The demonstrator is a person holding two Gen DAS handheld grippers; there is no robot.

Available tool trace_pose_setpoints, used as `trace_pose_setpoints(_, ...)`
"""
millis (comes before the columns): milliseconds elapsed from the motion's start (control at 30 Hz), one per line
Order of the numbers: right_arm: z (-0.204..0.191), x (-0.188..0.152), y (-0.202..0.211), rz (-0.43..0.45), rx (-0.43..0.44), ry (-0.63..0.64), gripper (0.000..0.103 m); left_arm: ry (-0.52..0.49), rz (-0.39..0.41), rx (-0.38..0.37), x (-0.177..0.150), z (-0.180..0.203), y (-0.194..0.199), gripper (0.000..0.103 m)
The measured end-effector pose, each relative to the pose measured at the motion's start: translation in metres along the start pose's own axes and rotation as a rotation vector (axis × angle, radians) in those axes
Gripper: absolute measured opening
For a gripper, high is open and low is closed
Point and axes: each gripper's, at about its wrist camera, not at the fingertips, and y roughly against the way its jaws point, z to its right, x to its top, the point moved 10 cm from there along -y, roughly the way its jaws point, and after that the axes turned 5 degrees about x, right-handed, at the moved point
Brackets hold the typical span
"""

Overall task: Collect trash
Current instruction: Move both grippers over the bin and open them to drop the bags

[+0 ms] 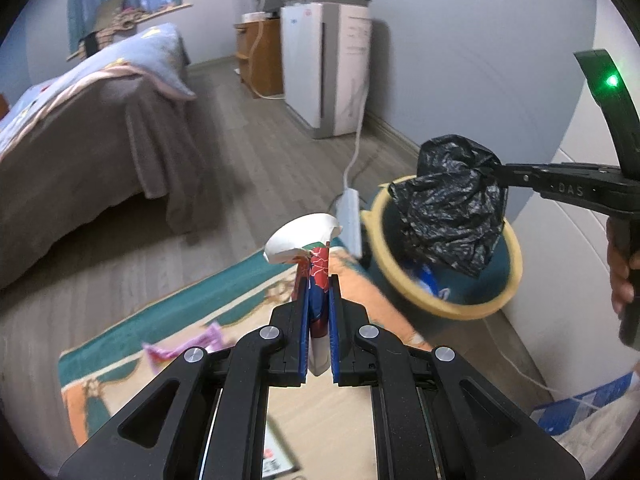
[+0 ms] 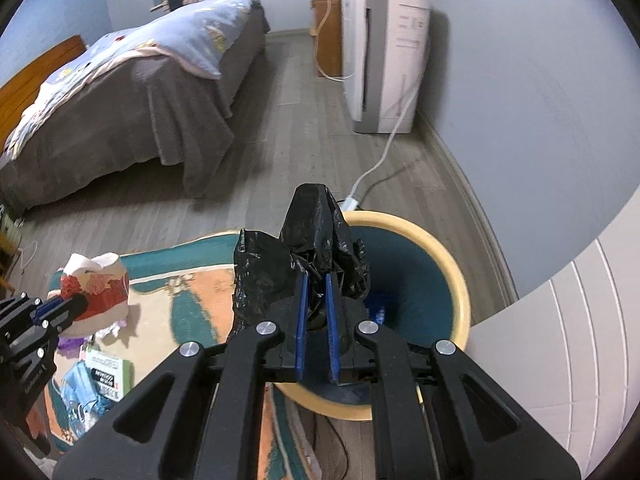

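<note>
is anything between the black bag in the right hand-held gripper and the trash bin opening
Nothing visible blocks it. The right hand-held gripper holds the crumpled black bag right above the open bin, whose mouth is uncovered. The left hand-held gripper, pinching a paper cup, is off to the side over the rug.

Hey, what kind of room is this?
Most likely a bedroom: a bed with a blue blanket, a patterned rug on the wood floor, and a small waste bin by the wall.

One bin (image 2: 460,280), one black bag (image 2: 316,248), one paper cup (image 1: 308,248), one bed (image 2: 140,92).
</note>
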Motion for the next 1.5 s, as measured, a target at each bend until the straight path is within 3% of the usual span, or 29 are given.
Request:
trace_pose_setpoints(467,0.071,-0.027,-0.026,-0.097,-0.196,-0.100,0.009,-0.067,-0.036,-0.112,0.015,0.074,-0.040,0.009)
trace_pose_setpoints(733,0.080,-0.036,-0.033,-0.129,-0.194,-0.145,0.009,-0.036,-0.047,-0.261,0.014,0.121,-0.063,0.009)
trace_pose_setpoints(1000,0.077,-0.041,-0.041,-0.149,-0.154,-0.162,0.009,-0.052,-0.085,-0.260,0.011,0.135,-0.084,0.010)
trace_pose_setpoints(1200,0.073,-0.039,-0.041,-0.143,-0.123,-0.177,0.012,-0.042,-0.075,-0.230,0.014,0.125,-0.085,0.039)
trace_pose_setpoints(1367,0.065,-0.035,-0.040,-0.123,-0.092,-0.180,0.050,-0.010,-0.046,-0.188,0.015,0.106,-0.072,0.075)
trace_pose_setpoints(1400,0.063,-0.033,-0.039,-0.116,-0.083,-0.181,0.055,-0.009,-0.038,-0.171,0.015,0.100,-0.068,0.078)
trace_pose_setpoints(1467,0.061,-0.031,-0.036,-0.099,-0.075,-0.184,0.081,-0.008,-0.025,-0.139,0.014,0.091,-0.060,0.089)
trace_pose_setpoints(1500,0.059,-0.028,-0.034,-0.089,-0.076,-0.180,0.085,-0.005,-0.023,-0.125,0.014,0.086,-0.058,0.092)
